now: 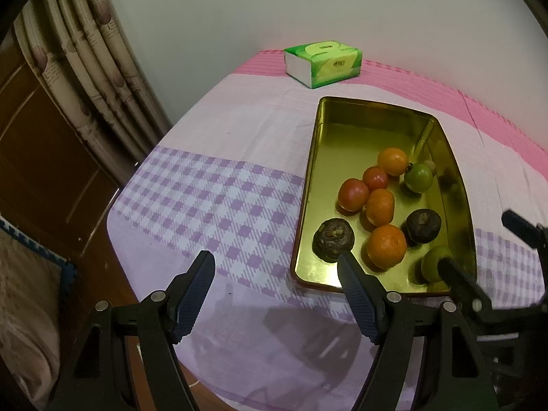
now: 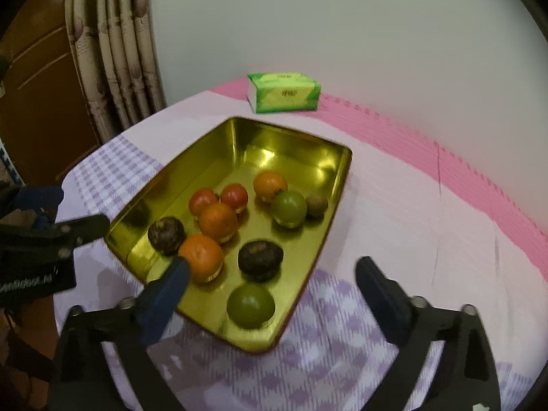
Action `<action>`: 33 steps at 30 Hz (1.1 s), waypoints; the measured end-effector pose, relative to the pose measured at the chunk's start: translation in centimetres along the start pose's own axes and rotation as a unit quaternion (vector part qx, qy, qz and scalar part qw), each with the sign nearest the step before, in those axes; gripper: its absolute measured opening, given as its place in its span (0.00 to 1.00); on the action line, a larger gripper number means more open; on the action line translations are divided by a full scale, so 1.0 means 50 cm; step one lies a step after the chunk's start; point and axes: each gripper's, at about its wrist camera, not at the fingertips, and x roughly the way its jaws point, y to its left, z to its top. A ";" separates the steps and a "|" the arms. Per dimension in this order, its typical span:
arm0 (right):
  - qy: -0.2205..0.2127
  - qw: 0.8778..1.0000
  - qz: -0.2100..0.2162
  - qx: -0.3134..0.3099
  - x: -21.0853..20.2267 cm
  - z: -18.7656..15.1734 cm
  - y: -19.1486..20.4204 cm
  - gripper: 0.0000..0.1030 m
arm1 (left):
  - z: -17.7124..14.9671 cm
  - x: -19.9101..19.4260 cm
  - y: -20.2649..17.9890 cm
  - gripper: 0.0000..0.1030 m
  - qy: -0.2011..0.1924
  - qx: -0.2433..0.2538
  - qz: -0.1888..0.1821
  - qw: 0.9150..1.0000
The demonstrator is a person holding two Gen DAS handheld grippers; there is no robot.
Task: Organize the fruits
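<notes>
Nearest, left hand-held gripper [image 1: 275,262] hovers partly open and empty over the checked worktop [image 1: 212,198]. Rightward, the gold tray [image 2: 239,133] holds the fruits, including a green fruit [image 2: 251,306] between the right hand-held gripper's [image 2: 274,269] wide, empty jaws.

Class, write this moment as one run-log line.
left gripper: open, empty | right gripper: open, empty | fruits: all in gold tray | tissue pack: behind tray
</notes>
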 end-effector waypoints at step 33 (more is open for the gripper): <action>0.029 0.999 -0.008 0.016 -0.003 -0.045 0.030 0.98 | -0.005 0.001 -0.013 0.72 0.003 0.015 -0.015 1.000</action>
